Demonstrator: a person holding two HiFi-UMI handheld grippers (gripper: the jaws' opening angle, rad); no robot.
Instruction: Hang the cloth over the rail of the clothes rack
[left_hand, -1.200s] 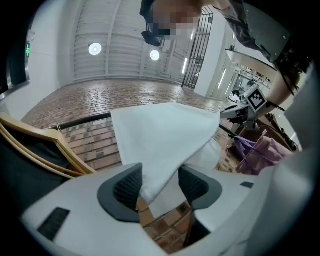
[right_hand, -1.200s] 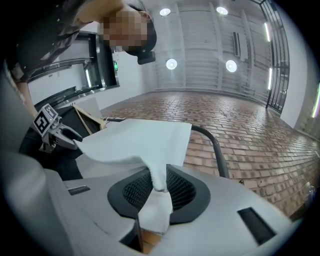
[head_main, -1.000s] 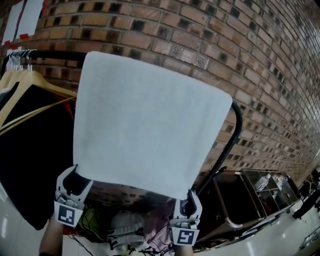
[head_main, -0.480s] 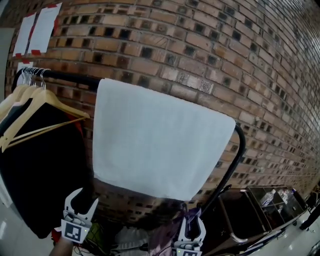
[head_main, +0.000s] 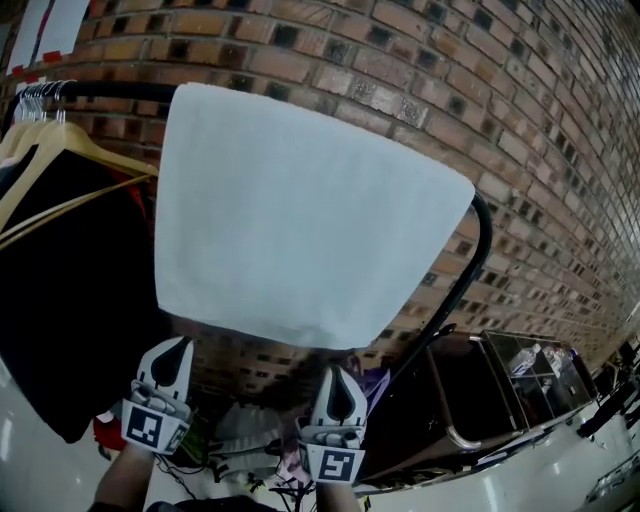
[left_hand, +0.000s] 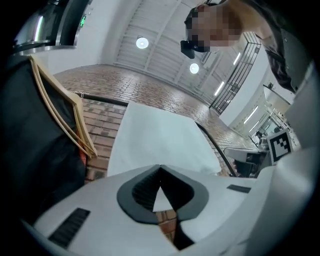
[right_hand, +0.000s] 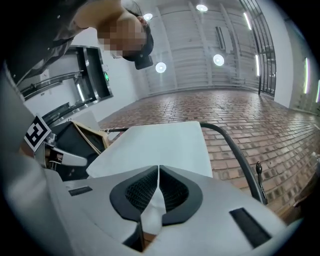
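Bright, even indoor light from round ceiling lamps (right_hand: 218, 60); the white cloth (head_main: 300, 220) glows, with soft shadow beneath. Fisheye distortion bows the brick wall (head_main: 520, 130), and gripper view edges fall black.

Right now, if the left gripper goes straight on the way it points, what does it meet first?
Probably the lower edge of the white cloth on the rail; the shut left gripper points up at it. Depth is unclear.

— What's ahead of the left gripper (head_main: 172, 358)?
— A brick wall (head_main: 400, 60), with paper sheets (head_main: 30, 35) up to the left.
— And to its right?
— A dark cart (head_main: 490, 395) on a pale glossy floor (head_main: 600, 470). Round lights (left_hand: 142, 43) in the ceiling above.
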